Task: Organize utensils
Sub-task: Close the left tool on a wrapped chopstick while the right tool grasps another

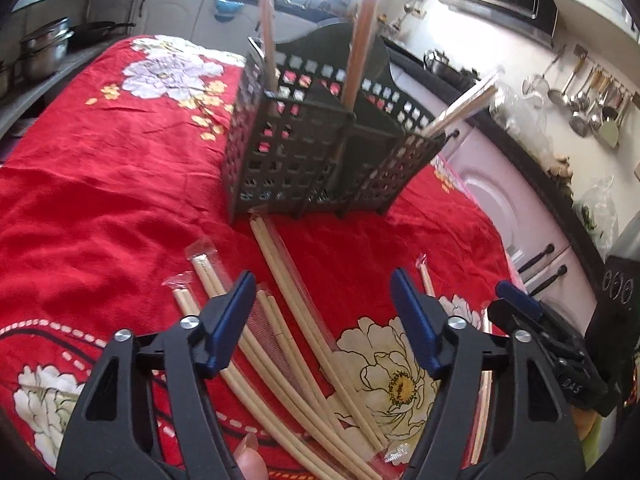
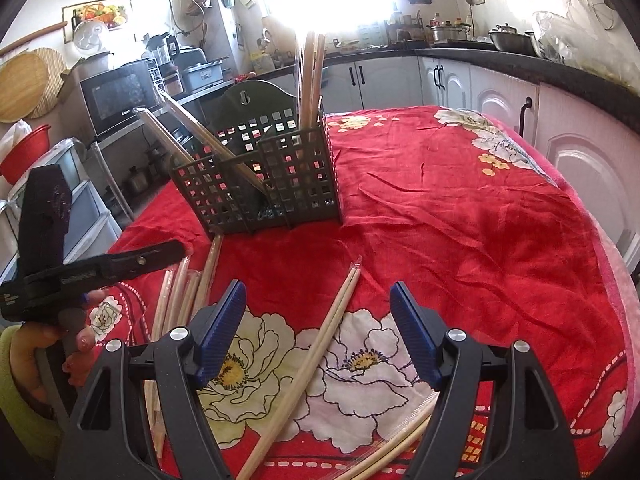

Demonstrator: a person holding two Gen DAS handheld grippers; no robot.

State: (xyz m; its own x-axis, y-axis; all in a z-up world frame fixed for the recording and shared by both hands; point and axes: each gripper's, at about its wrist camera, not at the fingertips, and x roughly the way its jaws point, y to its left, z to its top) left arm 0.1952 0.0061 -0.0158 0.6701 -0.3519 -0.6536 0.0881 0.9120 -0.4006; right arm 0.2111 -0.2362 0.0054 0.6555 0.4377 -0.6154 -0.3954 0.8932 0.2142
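Observation:
A dark perforated utensil basket [image 1: 320, 148] stands on the red floral tablecloth [image 1: 100, 200], with wrapped chopstick pairs [image 1: 362, 40] upright and leaning in its compartments; it also shows in the right wrist view [image 2: 260, 184]. Several wrapped chopstick pairs [image 1: 296, 320] lie on the cloth in front of it. My left gripper [image 1: 324, 320] is open and empty above them. My right gripper [image 2: 318, 328] is open and empty above one loose pair [image 2: 320, 348]. More pairs [image 2: 188, 296] lie at its left. The left gripper's body [image 2: 60, 272] shows at far left.
White kitchen cabinets [image 2: 500, 92] under a dark counter run behind and right of the table. A microwave [image 2: 120, 92] and pots stand at the left. Hanging ladles [image 1: 592, 100] line the wall. The right gripper's body [image 1: 552, 344] sits at the right in the left wrist view.

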